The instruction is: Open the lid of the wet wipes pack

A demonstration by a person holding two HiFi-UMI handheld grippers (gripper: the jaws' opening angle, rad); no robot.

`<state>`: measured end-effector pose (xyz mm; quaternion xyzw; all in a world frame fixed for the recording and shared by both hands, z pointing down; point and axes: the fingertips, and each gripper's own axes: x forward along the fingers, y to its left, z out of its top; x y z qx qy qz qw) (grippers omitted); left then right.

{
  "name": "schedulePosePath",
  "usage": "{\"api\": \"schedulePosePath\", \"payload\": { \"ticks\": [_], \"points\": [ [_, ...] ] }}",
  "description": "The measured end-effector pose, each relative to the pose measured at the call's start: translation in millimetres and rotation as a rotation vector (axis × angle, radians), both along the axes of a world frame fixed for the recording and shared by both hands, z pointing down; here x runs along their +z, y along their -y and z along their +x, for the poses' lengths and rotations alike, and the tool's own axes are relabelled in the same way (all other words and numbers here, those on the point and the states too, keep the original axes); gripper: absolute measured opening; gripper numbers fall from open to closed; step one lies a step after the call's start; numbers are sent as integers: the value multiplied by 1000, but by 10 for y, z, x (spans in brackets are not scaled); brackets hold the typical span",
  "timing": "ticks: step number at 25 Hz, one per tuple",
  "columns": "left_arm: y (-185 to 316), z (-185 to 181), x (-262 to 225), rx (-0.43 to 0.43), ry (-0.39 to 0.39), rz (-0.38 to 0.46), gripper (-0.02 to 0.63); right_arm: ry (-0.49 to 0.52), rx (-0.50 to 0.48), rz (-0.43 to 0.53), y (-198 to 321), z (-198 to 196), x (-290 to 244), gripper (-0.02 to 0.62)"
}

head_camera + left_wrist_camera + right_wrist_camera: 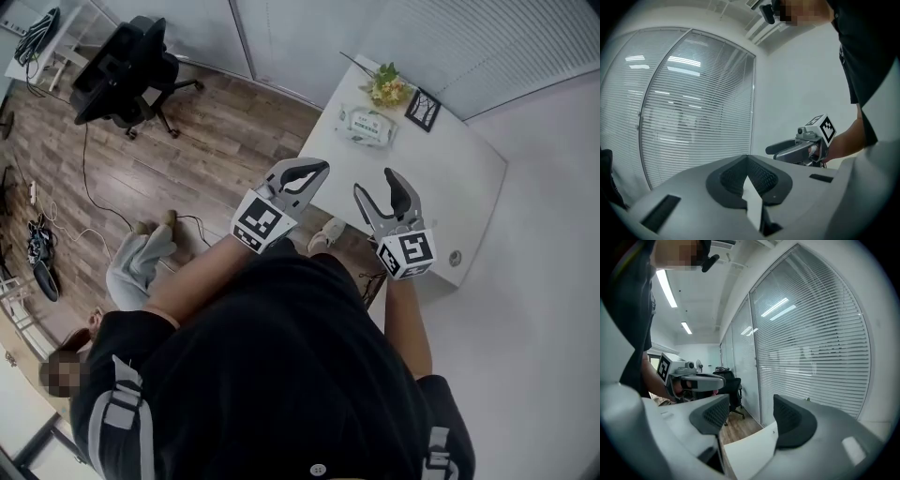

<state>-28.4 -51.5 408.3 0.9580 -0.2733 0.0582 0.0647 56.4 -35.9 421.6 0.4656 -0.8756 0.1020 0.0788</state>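
White-and-green soft wet wipes pack (365, 125): laid flat on the white rectangular table (469, 178), near a yellow flower bunch (387, 87) and a small black frame (423, 110). Left gripper (317, 170): jaws brought together, empty, well apart from the pack. Right gripper (376, 187): jaws spread wide, nothing between them.

Wood floor (216, 141), white table (441, 178), black office chair (127, 61).
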Motion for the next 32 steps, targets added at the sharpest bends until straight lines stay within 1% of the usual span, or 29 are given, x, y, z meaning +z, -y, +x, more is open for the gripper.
{"api": "schedulePosePath", "payload": {
  "ticks": [3, 10, 14, 19, 25, 32],
  "points": [
    [167, 175, 77, -29, 24, -8, 0, -9, -31, -23, 202, 190, 128, 296],
    [504, 640, 210, -111, 85, -12, 0, -90, -125, -61, 625, 617, 411, 296],
    [679, 820, 374, -161, 106, -54, 0, -130, -179, -98, 875, 801, 632, 296],
    [854, 927, 630, -206, 152, -100, 0, -203, -221, -160, 1124, 940, 990, 296],
    [1140, 1022, 1025, -200, 189, -173, 0, -258, -246, -219, 1431, 984, 1379, 296],
    [1458, 1053, 1511, -185, 239, -263, 0, -348, -256, -300, 1710, 944, 1781, 296]
  ]
}}
